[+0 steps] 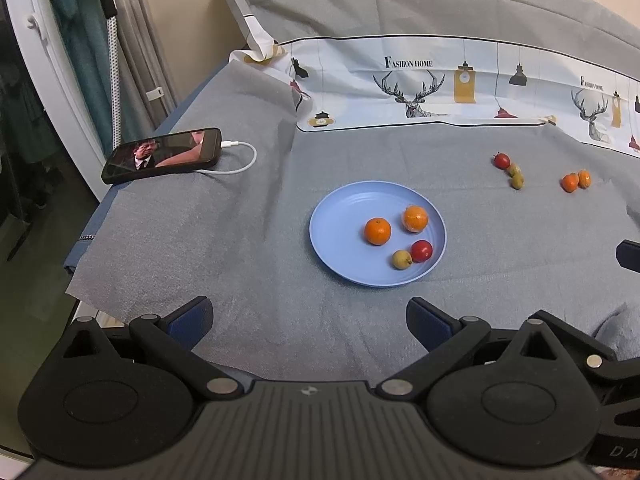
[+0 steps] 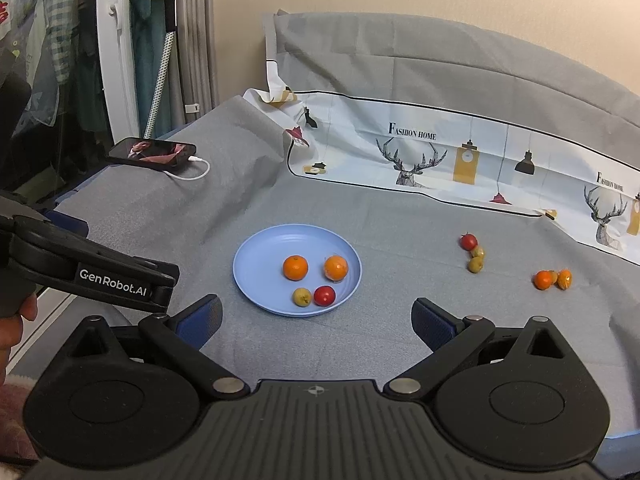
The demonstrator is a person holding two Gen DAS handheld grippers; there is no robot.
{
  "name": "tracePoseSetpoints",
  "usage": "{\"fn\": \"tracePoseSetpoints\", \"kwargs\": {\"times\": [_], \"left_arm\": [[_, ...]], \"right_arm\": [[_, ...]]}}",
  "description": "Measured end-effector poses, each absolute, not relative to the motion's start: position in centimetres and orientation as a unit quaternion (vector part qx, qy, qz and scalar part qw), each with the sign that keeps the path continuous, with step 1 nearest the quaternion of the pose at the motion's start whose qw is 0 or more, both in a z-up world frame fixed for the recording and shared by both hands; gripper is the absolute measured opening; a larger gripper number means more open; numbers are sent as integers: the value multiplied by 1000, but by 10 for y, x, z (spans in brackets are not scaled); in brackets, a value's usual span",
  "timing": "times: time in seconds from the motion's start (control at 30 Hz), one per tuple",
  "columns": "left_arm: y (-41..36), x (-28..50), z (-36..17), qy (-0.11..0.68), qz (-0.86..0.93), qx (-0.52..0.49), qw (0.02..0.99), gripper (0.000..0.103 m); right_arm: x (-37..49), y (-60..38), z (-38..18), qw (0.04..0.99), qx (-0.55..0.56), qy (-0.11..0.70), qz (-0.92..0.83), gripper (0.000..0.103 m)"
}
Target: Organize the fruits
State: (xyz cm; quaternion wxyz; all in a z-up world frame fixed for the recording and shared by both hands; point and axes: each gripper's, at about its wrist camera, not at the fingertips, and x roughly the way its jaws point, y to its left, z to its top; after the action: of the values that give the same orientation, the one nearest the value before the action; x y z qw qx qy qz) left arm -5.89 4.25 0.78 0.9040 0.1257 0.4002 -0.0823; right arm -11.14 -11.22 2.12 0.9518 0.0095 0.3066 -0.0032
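A blue plate (image 1: 340, 216) (image 2: 260, 256) lies on the grey cloth. On it are two oranges (image 1: 377, 231) (image 2: 295, 267), a red fruit (image 1: 421, 251) (image 2: 324, 295) and a small yellow-green fruit (image 1: 401, 259) (image 2: 302, 297). Off the plate to the right lie a red fruit (image 1: 501, 160) (image 2: 468, 241) with two green fruits (image 1: 517, 180) (image 2: 475, 265), and two small oranges (image 1: 570, 182) (image 2: 543, 279). My left gripper (image 1: 310, 316) is open and empty, held near the plate's front. My right gripper (image 2: 316, 320) is open and empty, just in front of the plate.
A phone (image 1: 162, 155) (image 2: 152, 153) with a white cable lies at the table's left edge. A deer-print cloth (image 1: 440, 84) runs along the back. The left gripper's body (image 2: 88, 276) shows at the right wrist view's left.
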Motion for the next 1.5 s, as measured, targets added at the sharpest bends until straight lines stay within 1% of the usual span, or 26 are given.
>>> {"fn": "tracePoseSetpoints", "kwargs": {"times": [1.03,1.5], "left_arm": [[42,-57,7,401,-82,129,903,103],[39,-45,-1,415,-79,135,896,103]], "right_arm": [[-108,-112,19,949,9,314,-3,100],[-98,-115,9,944,15,329,1,100]]}}
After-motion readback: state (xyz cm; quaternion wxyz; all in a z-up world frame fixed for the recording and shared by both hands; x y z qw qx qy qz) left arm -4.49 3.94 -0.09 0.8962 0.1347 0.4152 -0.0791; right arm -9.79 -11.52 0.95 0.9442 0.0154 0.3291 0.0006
